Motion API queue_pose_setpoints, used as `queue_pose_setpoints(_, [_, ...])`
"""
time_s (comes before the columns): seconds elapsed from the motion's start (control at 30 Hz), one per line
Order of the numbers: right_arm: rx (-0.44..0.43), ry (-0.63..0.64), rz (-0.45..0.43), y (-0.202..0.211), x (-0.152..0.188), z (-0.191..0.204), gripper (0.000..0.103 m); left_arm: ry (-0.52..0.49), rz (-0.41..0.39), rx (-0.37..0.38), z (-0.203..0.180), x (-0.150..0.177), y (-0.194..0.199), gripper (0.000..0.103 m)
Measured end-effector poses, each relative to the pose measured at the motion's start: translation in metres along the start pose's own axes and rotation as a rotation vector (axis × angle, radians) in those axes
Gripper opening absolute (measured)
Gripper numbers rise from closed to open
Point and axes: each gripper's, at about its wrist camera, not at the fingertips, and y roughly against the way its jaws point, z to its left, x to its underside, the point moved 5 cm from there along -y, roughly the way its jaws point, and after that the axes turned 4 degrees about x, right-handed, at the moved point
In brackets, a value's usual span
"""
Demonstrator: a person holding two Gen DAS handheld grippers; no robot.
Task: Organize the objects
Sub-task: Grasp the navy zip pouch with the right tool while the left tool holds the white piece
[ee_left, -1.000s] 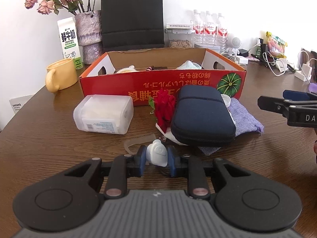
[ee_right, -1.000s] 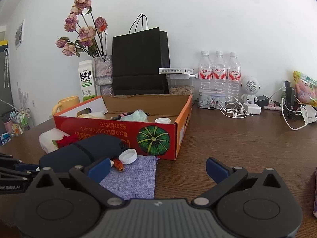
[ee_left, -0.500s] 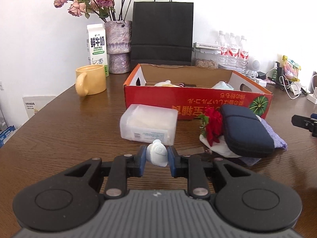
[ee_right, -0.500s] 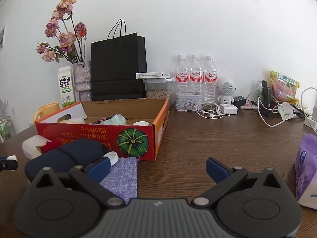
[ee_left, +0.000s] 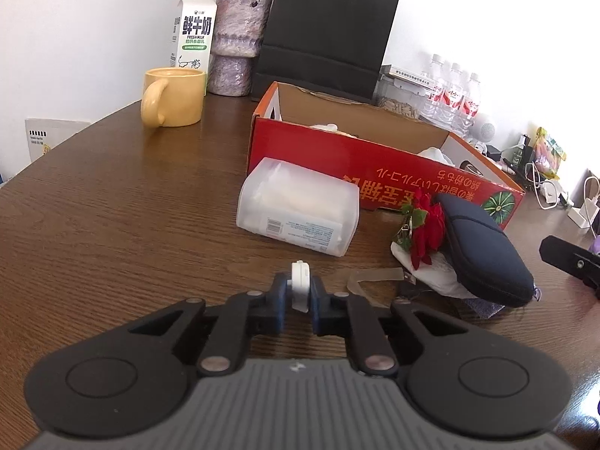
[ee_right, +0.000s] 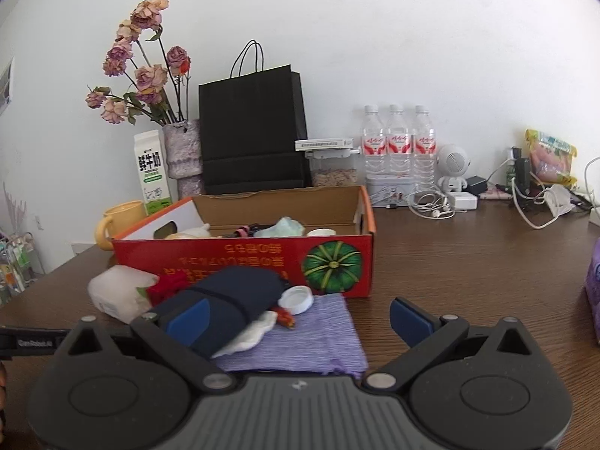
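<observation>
The small white plastic piece (ee_left: 300, 285) sat edge-on between our left gripper (ee_left: 298, 296) jaws, which had just closed tighter on it. Our right gripper (ee_right: 298, 317) gaped wide and empty, the purple cloth (ee_right: 318, 332) lying between its jaws.

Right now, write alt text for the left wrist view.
The left gripper is shut on a small white plastic piece above a dark wooden table. Ahead lie a translucent plastic box, a red cardboard box and a navy zip case.

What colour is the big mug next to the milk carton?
The mug is yellow. It shows best in the left wrist view, beside the milk carton.
</observation>
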Motion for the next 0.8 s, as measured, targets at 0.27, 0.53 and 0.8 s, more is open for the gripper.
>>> queue_pose_setpoints(0.27, [0.003, 0.075, 0.058, -0.019, -0.007, 0.057, 0.103, 0.001, 0.005, 0.027, -0.002, 0.000, -0.001, 0.013])
queue_pose_setpoints(0.53, [0.097, 0.093, 0.177, -0.050, -0.014, 0.076, 0.098, 0.020, 0.003, 0.043, 0.001, 0.000, -0.001, 0.013])
queue_pose_setpoints(0.8, [0.142, 0.120, 0.262, -0.065, -0.002, 0.085, 0.086, 0.036, 0.002, 0.057, 0.003, 0.000, 0.000, 0.013])
